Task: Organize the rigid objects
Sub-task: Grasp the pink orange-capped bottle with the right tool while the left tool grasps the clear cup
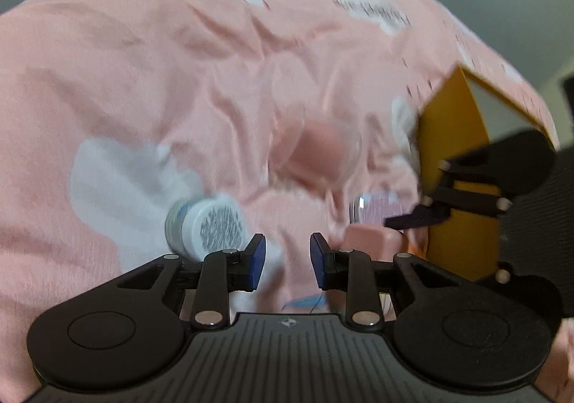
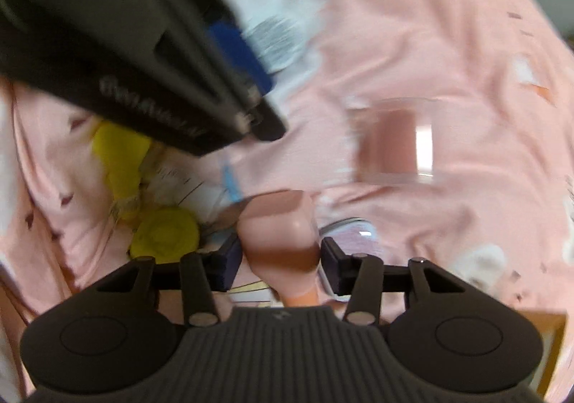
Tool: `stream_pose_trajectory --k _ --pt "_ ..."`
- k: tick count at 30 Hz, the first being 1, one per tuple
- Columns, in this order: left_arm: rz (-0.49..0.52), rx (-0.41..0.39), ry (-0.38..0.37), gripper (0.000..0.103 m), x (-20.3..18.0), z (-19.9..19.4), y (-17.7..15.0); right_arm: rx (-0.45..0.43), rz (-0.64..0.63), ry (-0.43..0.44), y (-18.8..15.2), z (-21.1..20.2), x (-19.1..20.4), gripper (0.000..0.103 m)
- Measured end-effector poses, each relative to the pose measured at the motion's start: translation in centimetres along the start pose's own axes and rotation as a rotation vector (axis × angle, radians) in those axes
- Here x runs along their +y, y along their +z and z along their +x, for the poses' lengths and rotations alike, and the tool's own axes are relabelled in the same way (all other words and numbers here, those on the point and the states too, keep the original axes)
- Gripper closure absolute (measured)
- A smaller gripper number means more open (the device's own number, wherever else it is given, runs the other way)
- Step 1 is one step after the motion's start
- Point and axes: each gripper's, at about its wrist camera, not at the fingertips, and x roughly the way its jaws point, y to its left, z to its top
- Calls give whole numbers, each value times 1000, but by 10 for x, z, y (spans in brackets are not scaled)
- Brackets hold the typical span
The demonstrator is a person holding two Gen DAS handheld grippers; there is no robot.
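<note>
Surface: a rumpled pink bedsheet [image 1: 179,87] with white printed patches and small dark marks, its folds running in all directions; a grey wall lay beyond its far edge.

Left gripper [image 1: 287,261]: black linkage, blue pads, jaws drawn near together with nothing between them, only sheet visible in the narrow gap. Just beside its left finger lay a small white round jar [image 1: 211,227] on its side, its speckled grey end facing the camera. Beside its right finger sat a pink, smooth, rounded plastic object [image 1: 373,239].

Right gripper [image 2: 278,265]: same build, pads pressed on either side of that pink plastic object [image 2: 283,241], which filled the gap and stood up between the fingers. No earlier view available for comparison.

Surrounding items, near to far: a clear-lidded round case [image 2: 353,236] touching the pink object's right side; yellow soft pieces [image 2: 165,236] with loose papers to the left; a transparent box [image 2: 394,141] with a pinkish interior further out, blurred.

Obstructions: an upright orange carton [image 1: 455,159] stood at the right, partly behind the right gripper. The left gripper crossed the upper left of the right wrist view.

Open room: broad bare sheet lay toward the far side.
</note>
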Motion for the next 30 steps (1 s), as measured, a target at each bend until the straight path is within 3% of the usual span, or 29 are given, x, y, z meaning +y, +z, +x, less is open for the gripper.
stream_pose_trajectory --k 5,9,12,21,30 --pt "-195 -110 30 56 -4 -3 1 -87 205 -101 -15 -26 -27 61" --pt "-242 -132 36 49 -13 4 4 -121 342 -156 -24 -37 -49 61" --pt "-296 -125 1 48 -13 11 8 -125 417 -204 -25 -36 -63 61" --pt "-466 -136 -99 40 5 23 16 -126 513 -185 -9 -7 -98 62" --pt "-580 -64 -101 38 6 47 24 -144 539 -92 -4 6 -110 62"
